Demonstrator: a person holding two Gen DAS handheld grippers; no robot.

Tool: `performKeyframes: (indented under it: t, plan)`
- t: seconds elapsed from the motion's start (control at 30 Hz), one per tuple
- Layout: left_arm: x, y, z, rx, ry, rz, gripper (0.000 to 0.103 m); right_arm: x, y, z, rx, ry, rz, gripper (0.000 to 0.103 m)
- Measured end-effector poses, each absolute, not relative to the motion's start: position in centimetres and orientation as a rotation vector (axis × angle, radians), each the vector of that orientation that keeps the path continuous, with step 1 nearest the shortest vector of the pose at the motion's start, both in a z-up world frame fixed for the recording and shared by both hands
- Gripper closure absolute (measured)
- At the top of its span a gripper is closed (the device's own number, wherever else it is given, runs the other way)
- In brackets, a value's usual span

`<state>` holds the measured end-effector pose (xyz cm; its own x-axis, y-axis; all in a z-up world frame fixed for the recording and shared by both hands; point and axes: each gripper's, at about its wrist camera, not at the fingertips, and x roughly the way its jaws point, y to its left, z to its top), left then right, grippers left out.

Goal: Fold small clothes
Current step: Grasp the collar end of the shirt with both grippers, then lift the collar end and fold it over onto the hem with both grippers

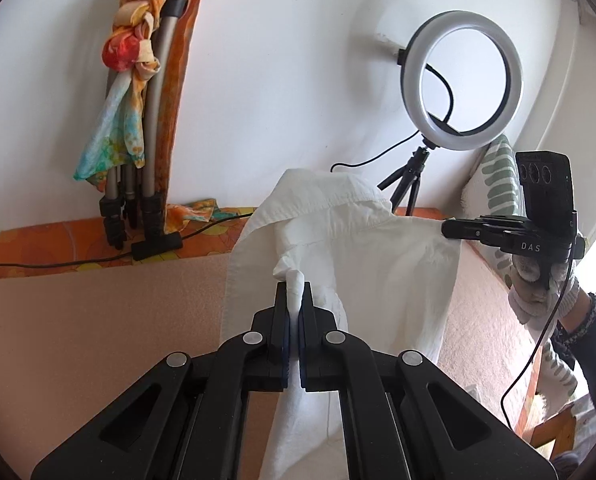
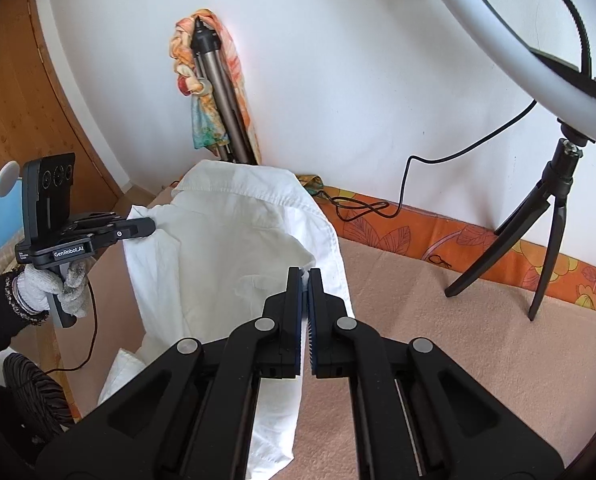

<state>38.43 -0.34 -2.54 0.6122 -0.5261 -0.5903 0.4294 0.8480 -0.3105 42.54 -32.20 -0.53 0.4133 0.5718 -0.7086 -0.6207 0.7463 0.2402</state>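
Left hand-held gripper [image 1: 296, 288]: clenched on the white shirt [image 1: 378, 248].
Right hand-held gripper [image 2: 306, 276]: clenched on the shirt's other edge.
Shirt: hangs between them.

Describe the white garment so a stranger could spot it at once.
Find the peach blanket spread below the white wall. Above it, the left gripper and right gripper each pinch a white shirt, which hangs between them. It is the only plain white cloth; the scarf on the folded tripod is multicoloured.

Left gripper [image 1: 296, 286] and right gripper [image 1: 452, 229], jaws clamped, hold the white shirt [image 1: 382, 248] aloft.
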Motion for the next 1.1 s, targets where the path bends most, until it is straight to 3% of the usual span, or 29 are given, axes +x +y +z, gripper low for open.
performKeyframes:
  t: [0.43,0.83,1.1]
  plan:
    - [25.1,-0.7,-1.8,-0.046,0.708,-0.593,0.101,27.2,-34.6,1.8,-0.074,0.839,0.73,0.1]
    - [17.0,-1.9,-8.9,0.047,0.822,-0.58,0.101,17.6,-37.0,-7.0,0.01,0.928,0.621,0.1]
    - [13.2,-1.0,-10.1,0.122,0.882,-0.577,0.096,14.6,-38.0,-8.8,-0.045,0.977,0.578,0.099]
